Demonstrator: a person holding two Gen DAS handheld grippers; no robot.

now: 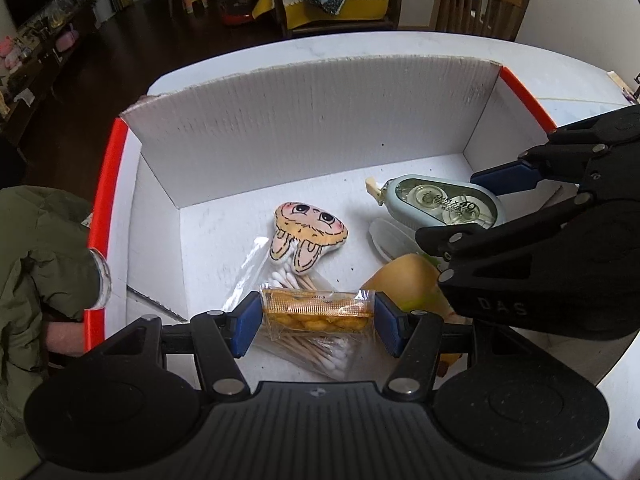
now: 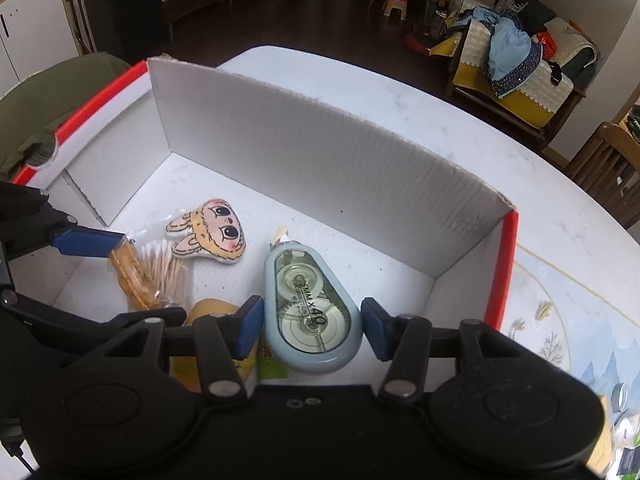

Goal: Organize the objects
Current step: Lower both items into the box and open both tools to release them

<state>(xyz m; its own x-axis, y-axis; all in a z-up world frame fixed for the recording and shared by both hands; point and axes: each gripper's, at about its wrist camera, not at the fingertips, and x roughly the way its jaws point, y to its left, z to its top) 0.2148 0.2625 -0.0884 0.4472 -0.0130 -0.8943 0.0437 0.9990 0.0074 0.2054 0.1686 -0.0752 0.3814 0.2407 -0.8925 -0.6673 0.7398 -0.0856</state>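
Observation:
A white cardboard box (image 1: 304, 128) with red rims holds the objects. My left gripper (image 1: 318, 322) is shut on a clear snack packet (image 1: 316, 310) of orange crackers, held over a bag of cotton swabs (image 1: 320, 356). My right gripper (image 2: 312, 328) has its blue pads on both sides of a pale blue correction tape dispenser (image 2: 310, 308) low in the box; the right pad shows a small gap. A bunny-face plush (image 1: 306, 236) lies on the box floor, also in the right wrist view (image 2: 210, 232). A yellow object (image 1: 404, 284) lies beside the packet.
The box (image 2: 320, 148) sits on a white marble table (image 2: 560, 216). A patterned mat (image 2: 560, 320) lies right of the box. A green sleeve (image 1: 36, 264) is at the left. A wooden chair (image 2: 612, 156) stands by the table's far side.

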